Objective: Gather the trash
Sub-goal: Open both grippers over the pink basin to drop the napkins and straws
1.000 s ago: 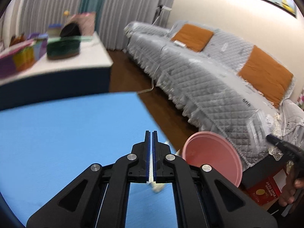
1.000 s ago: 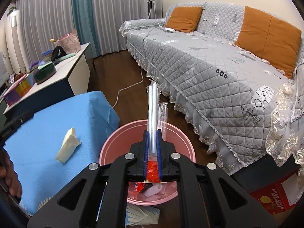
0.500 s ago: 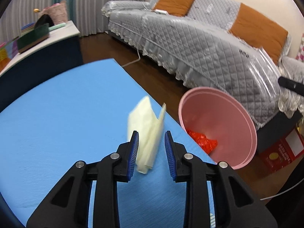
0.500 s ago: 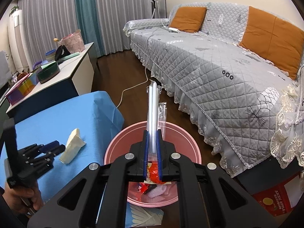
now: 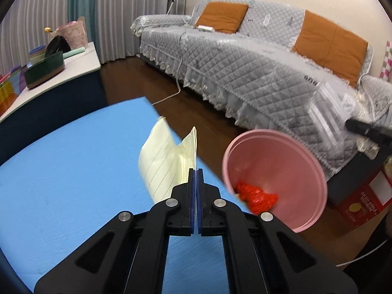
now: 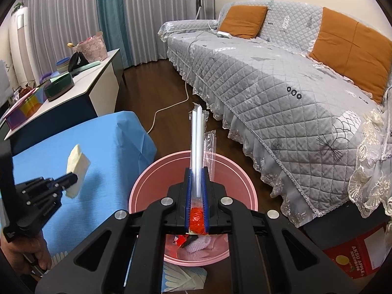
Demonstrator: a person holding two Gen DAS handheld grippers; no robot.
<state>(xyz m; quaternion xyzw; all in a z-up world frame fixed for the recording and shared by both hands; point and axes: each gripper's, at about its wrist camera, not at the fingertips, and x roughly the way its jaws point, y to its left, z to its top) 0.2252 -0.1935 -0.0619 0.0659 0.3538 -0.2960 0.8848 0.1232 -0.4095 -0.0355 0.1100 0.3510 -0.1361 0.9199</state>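
Both grippers are clamped on trash. Pressed together, the left gripper [image 5: 196,171] pinches a folded sheet of pale lined paper [image 5: 166,161], which stands up ahead of its tips and leans to their left, lifted off the blue tablecloth [image 5: 73,171] below. From the right wrist view that same left gripper [image 6: 71,178] shows side-on, the paper [image 6: 77,164] sticking up past its tips, a hand [image 6: 22,254] on its handle.

Narrowly parted, the right gripper [image 6: 197,171] grips a clear plastic packet of white straws [image 6: 197,134] that runs straight out ahead of its fingers. Directly beneath those fingers sits the pink bin [image 6: 147,181], with red crumpled wrapping [image 6: 196,218] and white scraps inside. In the left wrist view the bin [image 5: 306,161] lies to the right of the closed tips, just off the cloth's edge, the red wrapping [image 5: 254,196] at its bottom.

Farther ahead and to the right stretches a grey quilted sofa [image 6: 281,73] with orange cushions [image 6: 242,17]. A red carton [image 6: 355,254] stands on the floor beside the bin.
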